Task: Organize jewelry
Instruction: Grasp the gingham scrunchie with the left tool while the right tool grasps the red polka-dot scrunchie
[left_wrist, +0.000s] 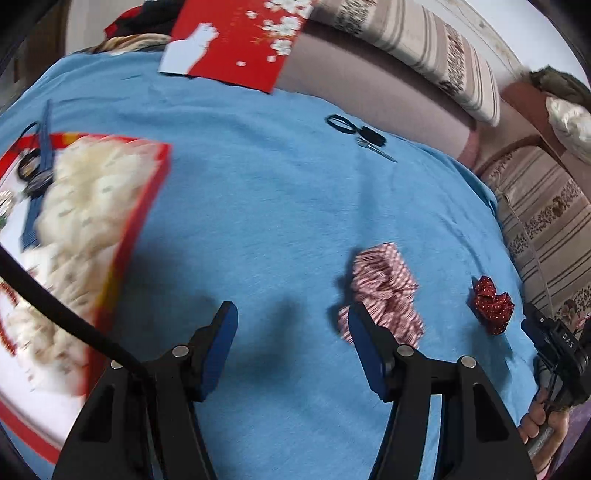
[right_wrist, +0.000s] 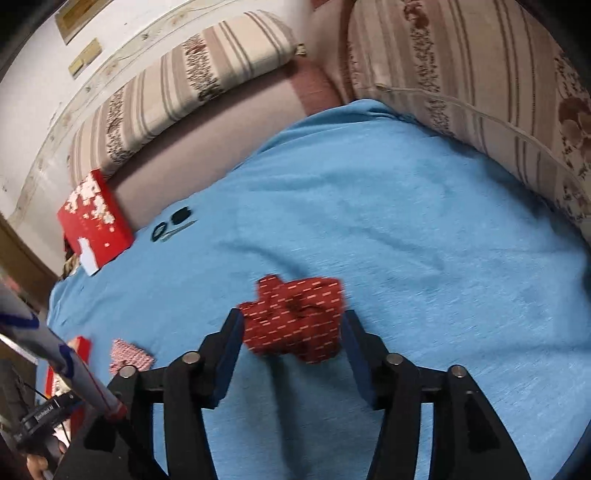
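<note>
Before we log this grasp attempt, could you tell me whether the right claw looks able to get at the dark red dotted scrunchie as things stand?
Probably yes. The right claw is open, and the dark red dotted scrunchie lies on the blue cloth between its fingers, with nothing in the way. The view is motion-blurred, so contact is unclear.

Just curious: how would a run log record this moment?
left gripper: open, empty | right gripper: open, straddling dark red scrunchie | striped scrunchie: on cloth

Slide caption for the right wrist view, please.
Right gripper, jaws open, straddles a dark red dotted scrunchie on the blue blanket; nothing grasped yet.
</note>
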